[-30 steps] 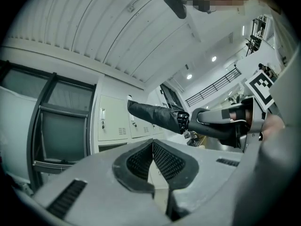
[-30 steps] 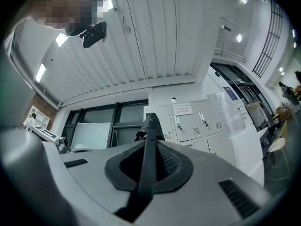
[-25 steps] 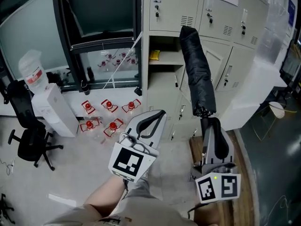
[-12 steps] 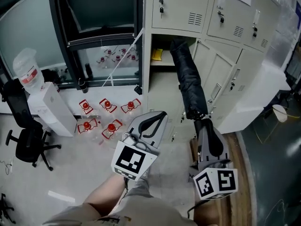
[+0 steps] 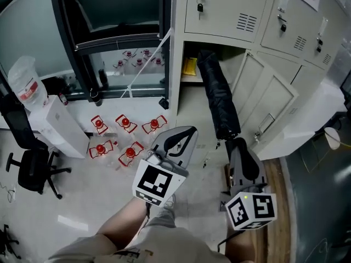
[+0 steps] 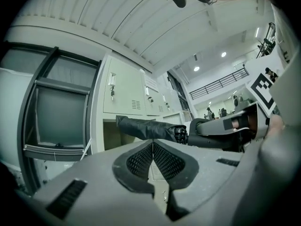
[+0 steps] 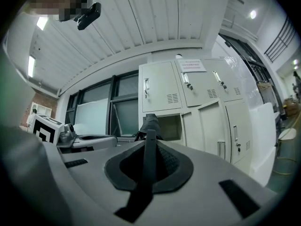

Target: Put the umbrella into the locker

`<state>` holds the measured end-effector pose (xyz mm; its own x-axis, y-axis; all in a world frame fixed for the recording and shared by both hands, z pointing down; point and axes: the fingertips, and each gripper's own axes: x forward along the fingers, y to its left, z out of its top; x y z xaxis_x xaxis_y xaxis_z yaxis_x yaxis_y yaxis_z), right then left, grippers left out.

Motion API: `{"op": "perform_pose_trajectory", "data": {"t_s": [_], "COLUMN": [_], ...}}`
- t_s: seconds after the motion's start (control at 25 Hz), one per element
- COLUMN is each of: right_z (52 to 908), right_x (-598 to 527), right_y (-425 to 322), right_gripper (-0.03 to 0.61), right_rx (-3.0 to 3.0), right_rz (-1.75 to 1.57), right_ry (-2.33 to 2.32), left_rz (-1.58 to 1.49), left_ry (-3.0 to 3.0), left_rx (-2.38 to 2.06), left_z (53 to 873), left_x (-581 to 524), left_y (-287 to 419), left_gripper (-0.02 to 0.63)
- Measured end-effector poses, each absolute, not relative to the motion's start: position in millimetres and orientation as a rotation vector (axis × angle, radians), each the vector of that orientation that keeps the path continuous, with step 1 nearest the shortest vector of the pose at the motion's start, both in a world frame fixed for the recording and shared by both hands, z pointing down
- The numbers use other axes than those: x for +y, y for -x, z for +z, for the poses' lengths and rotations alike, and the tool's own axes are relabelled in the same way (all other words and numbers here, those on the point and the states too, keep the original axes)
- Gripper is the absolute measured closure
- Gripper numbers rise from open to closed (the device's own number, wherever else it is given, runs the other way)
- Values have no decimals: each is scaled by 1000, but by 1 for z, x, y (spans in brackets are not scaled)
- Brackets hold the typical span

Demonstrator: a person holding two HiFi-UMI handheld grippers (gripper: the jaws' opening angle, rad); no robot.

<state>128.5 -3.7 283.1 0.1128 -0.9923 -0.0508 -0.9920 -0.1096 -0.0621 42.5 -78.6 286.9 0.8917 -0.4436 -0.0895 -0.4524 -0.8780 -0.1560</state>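
Note:
A folded black umbrella [image 5: 220, 100] points away from me, its far end at the mouth of the open locker compartment [image 5: 191, 52]. My right gripper [image 5: 239, 144] is shut on the umbrella's handle end. In the right gripper view the dark shaft [image 7: 149, 160] runs between the jaws towards the open compartment [image 7: 172, 127]. My left gripper [image 5: 184, 131] hangs shut and empty to the left of the umbrella. The left gripper view shows its jaws [image 6: 153, 143] pressed together, with the umbrella [image 6: 146, 128] and the right gripper [image 6: 221, 128] beyond.
The compartment's door [image 5: 270, 98] stands open to the right of the umbrella. A yellow item [image 5: 189, 67] lies inside the compartment. Several red-capped bottles [image 5: 125, 137] sit on the floor at left, beside a white box [image 5: 59, 124] and an office chair [image 5: 32, 164]. A black window frame [image 5: 112, 40] stands left of the lockers.
The right gripper has carried the umbrella lower and leftward, so its far end went from the upper locker door to the open compartment's mouth. The left gripper has barely moved.

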Motion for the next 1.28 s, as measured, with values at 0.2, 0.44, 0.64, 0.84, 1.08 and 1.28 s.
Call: {"op": "perform_pose_trajectory", "data": {"t_s": [0.2,0.44,0.64,0.84,1.08,1.28], "right_z": [288,289,291,295,297,298], "right_x": [-56,-118,-170,-214,-259,-289], "right_y": [-146,-167,-179,-185,-196,-202], "right_gripper": [563,563,563,561,561,561], "right_rx": [2046,2056,2062,2079,2060,2080], "right_rz": [-42,-61,-81,-88,-88,-84], "right_ry": [2305,2324,2320,2311,2327,2338], "left_rz": [57,50,74,76,101,114], "left_ry": [2911,2919,2943,2945,2932,2927], "left_rx": [685,675,660,648,636,651], "left_z": [290,289,288,290,283,282], "left_x": [-127,-185,-230,-267,-297,-308], "left_y": [-62,-88,-105,-115,-120,-126], "left_gripper": [604,604,604,604,604,604]}}
